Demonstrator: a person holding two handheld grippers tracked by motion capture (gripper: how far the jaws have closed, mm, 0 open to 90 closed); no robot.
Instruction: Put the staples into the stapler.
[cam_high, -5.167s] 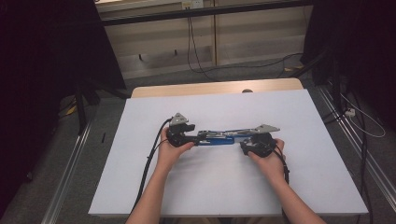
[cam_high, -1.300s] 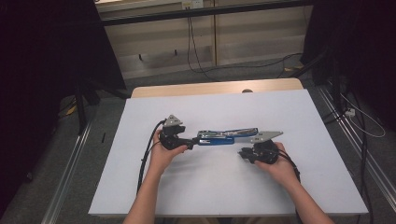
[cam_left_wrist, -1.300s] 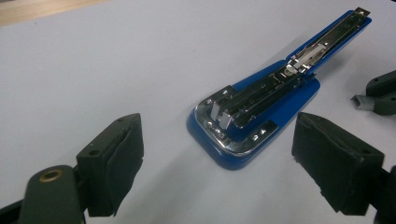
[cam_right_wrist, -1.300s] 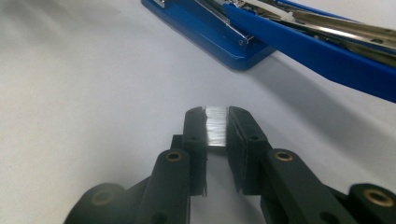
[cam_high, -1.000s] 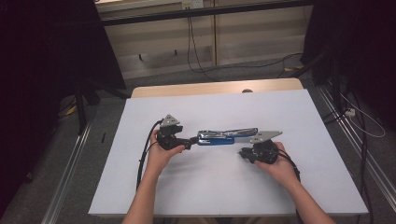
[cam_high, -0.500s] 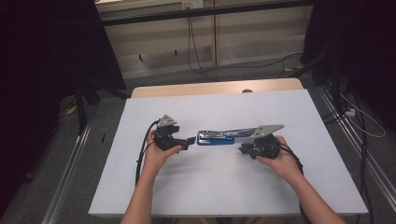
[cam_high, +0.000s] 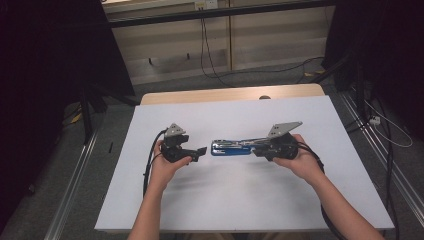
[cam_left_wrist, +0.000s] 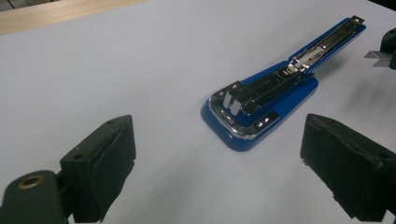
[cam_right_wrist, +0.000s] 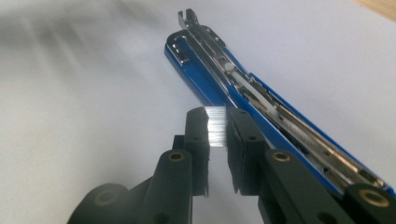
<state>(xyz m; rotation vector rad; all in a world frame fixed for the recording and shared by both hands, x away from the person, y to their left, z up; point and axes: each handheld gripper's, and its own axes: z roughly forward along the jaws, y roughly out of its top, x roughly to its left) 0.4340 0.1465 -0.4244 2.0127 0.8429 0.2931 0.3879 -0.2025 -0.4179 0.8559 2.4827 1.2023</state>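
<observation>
While your right gripper (cam_right_wrist: 215, 128) pinches a small silvery strip of staples (cam_right_wrist: 215, 126) between its black fingers (cam_right_wrist: 196, 126), narrowed down onto the strip, it sits at the near end of the opened blue stapler with the chrome staple channel (cam_right_wrist: 247, 84), which looks like the setup for loading the strip into that channel. The stapler (cam_high: 232, 147) lies flat on the white-covered bench (cam_high: 240, 200), near the middle, between your two hands. Its top is swung open so the metal track faces up, which is presumably why it was left spread out this way. Your left gripper (cam_left_wrist: 219, 168) has its fingers (cam_left_wrist: 105, 163) spread wide and holds nothing, resting just short of the stapler's rounded blue base (cam_left_wrist: 243, 123), apart from it; I judge it is placed there to steady the base if it slides. In the high view your left hand (cam_high: 167, 165) and right hand (cam_high: 300, 162) hide much of each gripper. How many staples the strip holds is too small to tell, and whether the channel already contains staples is hard to make out. Beyond the bench, cables trail across a dim floor (cam_high: 215, 75).
</observation>
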